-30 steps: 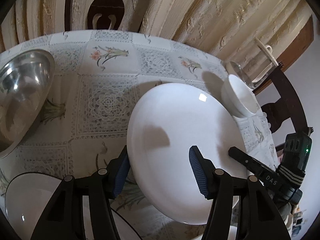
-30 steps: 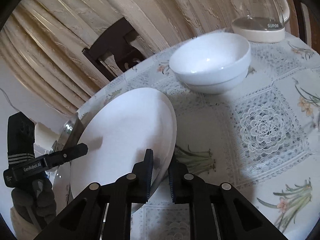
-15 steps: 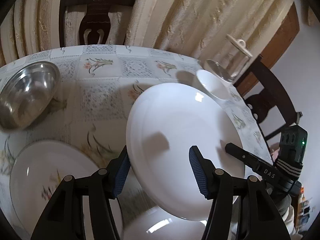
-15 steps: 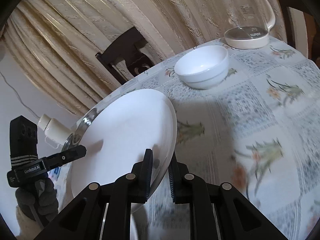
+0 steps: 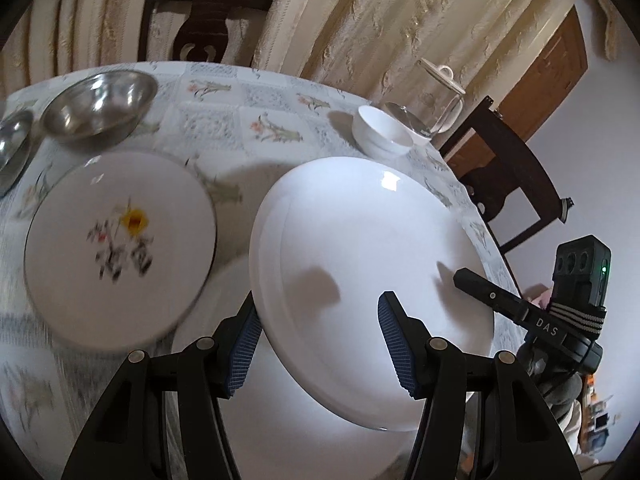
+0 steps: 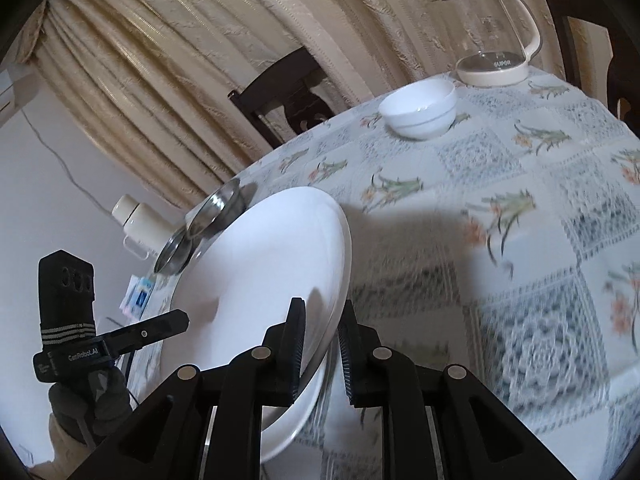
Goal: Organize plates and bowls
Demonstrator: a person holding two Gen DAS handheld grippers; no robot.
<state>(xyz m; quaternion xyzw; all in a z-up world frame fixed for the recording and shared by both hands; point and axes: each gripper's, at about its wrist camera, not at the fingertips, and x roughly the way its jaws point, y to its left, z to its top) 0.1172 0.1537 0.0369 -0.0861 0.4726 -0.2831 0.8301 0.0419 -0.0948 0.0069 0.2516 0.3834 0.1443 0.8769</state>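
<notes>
With our right gripper (image 6: 322,346) pinching only the near rim of the tilted white plate (image 6: 264,276) above the table (image 6: 540,208) and our left gripper (image 5: 320,344) open, holding nothing, the plate could slip and chip.

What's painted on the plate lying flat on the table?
A small flower motif, yellow-orange bloom with dark leaves, on the white flat plate. Blurred; shows best in the left wrist view.

Home dining room, round table (image 6: 520,216) in floral cloth, carved wooden chair (image 5: 204,20), cream curtains (image 6: 180,60), glass kettle (image 6: 492,36)
</notes>
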